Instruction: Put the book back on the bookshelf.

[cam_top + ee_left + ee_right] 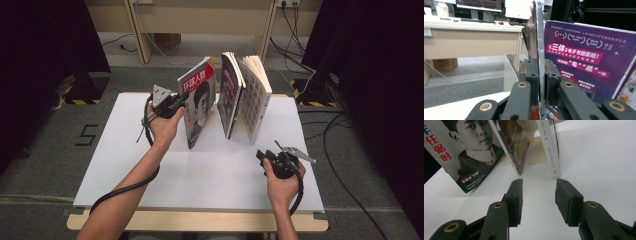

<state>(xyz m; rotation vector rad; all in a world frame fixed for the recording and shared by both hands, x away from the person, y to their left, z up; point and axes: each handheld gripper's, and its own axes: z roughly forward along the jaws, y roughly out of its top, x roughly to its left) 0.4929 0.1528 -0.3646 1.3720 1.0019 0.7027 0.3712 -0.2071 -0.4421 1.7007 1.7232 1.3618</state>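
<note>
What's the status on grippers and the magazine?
Left gripper clamped on the tilted magazine. Right gripper open, empty, low on the table. Two upright books stand beside the magazine.

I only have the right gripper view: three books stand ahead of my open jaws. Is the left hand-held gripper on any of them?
Observer: Yes. The left hand-held gripper is shut on the magazine.
Operator: Where on it?
Observer: On its left edge, high up, well above the table.
Operator: What's on the middle book's far side?
Observer: The purple book has a purple cover with white print there.
Operator: And the tops of the books?
Observer: The white book fans its pages open at the top.
</note>
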